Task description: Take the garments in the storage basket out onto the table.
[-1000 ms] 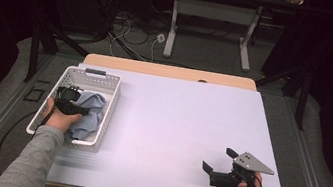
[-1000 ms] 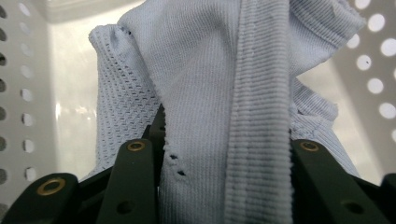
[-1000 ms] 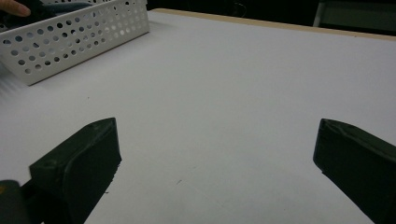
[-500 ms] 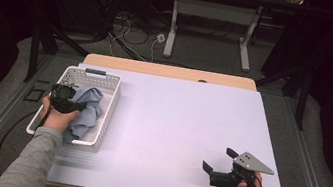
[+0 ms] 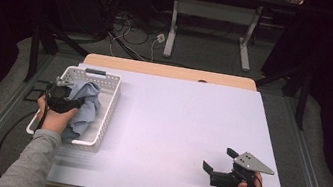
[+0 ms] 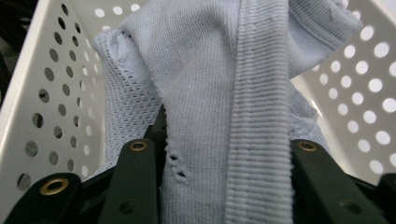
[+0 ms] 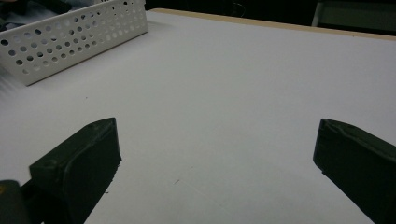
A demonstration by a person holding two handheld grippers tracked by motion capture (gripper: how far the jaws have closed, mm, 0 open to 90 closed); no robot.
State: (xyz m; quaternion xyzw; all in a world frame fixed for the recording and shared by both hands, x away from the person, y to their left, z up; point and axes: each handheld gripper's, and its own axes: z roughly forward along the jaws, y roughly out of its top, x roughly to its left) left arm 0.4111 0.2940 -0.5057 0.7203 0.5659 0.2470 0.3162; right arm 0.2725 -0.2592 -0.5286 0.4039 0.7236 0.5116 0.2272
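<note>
Left gripper (image 5: pixel 69 102), at the left of the high view, has its jaws closed on a pale blue knitted cloth (image 6: pixel 219 107) inside the white perforated basket (image 5: pixel 105 109) at the worktop's (image 5: pixel 184 127) left edge. Right gripper (image 5: pixel 218 163), at the lower right, rests on the bare worktop with its jaws spread wide, holding nothing.
</note>
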